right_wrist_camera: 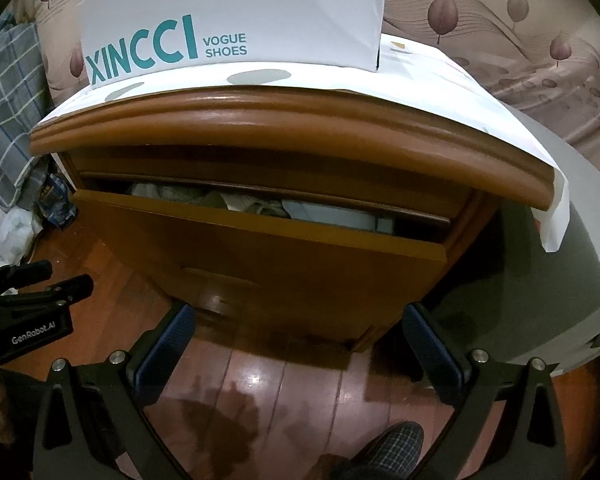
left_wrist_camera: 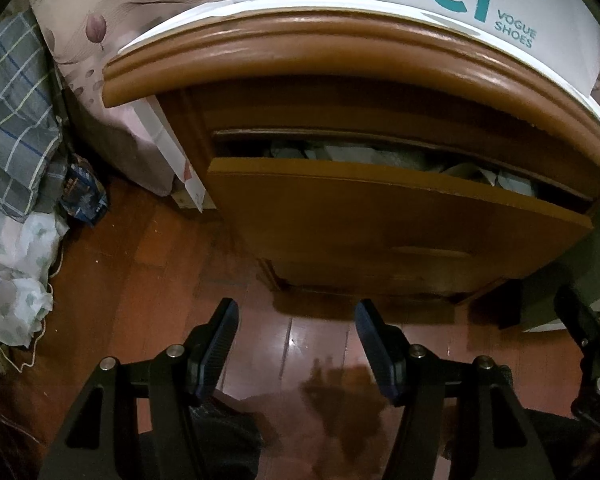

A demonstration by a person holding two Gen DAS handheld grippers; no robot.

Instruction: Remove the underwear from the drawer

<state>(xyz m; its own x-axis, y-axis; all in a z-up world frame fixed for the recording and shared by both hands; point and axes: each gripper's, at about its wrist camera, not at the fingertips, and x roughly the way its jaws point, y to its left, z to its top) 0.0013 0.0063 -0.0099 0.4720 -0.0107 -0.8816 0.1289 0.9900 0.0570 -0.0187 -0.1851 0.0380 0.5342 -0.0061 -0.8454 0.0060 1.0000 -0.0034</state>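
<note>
The drawer (right_wrist_camera: 260, 248) of the wooden nightstand (right_wrist_camera: 284, 120) stands only partly pulled out, and the underwear (right_wrist_camera: 332, 216) lies inside it as a pale, crumpled heap glimpsed through the narrow gap above the drawer front; which piece is which cannot be told. Both tools hang in front of the nightstand, over the wood floor (left_wrist_camera: 148, 280) and well apart from the drawer. The left hand-held gripper (left_wrist_camera: 294, 340) has its jaws spread with nothing between them, and the right hand-held gripper (right_wrist_camera: 300, 340) is likewise wide open and empty. The main risk, as I judge it, is the narrowness of the gap: a tool pushed in now could catch on the drawer front or the frame above, or shove the drawer back shut. The drawer likely needs pulling out further first, and its front shows no clear handle from here, so a pinch on its top edge could slip. The cloth is soft and heaped, so a grab may lift several pieces together or only snag a fold that slides free. A shoe box (right_wrist_camera: 228, 24) sits on the nightstand top, and a hard tug on the drawer could jolt it
</note>
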